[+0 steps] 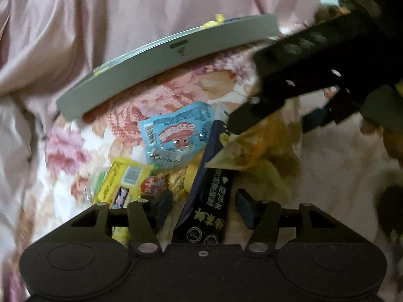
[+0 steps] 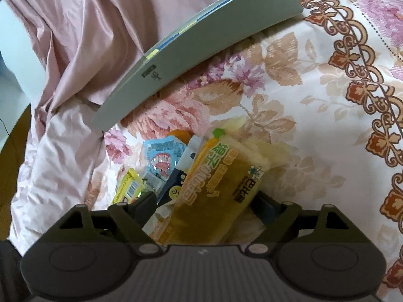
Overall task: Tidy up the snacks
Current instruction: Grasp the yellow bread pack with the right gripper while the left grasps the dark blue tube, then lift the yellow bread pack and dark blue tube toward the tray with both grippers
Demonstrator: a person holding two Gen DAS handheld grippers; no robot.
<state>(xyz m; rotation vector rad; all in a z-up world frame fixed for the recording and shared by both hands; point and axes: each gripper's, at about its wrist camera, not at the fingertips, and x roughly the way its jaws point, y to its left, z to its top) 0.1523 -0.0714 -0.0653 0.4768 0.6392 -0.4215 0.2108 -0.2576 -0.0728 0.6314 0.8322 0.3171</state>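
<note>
Yellow packet: the yellow snack packet (image 2: pixel 216 201) lies between the right gripper's (image 2: pixel 209 209) fingers, its printed end pointing to about 1 o'clock in the right wrist view; the fingers sit close at both edges, so I judge it gripped, though firm contact is not plain.
Dark packet: the dark blue packet (image 1: pixel 204 201) runs up between the left gripper's (image 1: pixel 201 211) fingers, tilted toward 1 o'clock; a gap shows on each side, so the jaws look released or only loosely around it.
Snack pile: on the floral bedspread (image 2: pixel 314 125), a light blue pouch (image 1: pixel 176 130) lies at 11 o'clock from the dark packet and a yellow bar wrapper (image 1: pixel 123 183) at 9 o'clock, both touching the heap.
Tray: the grey tray (image 1: pixel 163 58) stands at 11 to 12 o'clock beyond the pile, its near wall facing the cameras; yellow and blue items peek over its rim.
Surroundings: pink cloth (image 1: pixel 100 12) hangs behind the tray.
Step in hand: picking packets off the pile for sorting into the tray, as I judge.
Next move: lift the yellow packet clear of its neighbours and carry it over the tray's near wall toward 11 o'clock; the left gripper needs to close on the dark packet first.
Risk: the two grippers work very near each other, and blur hides some detail.
</note>
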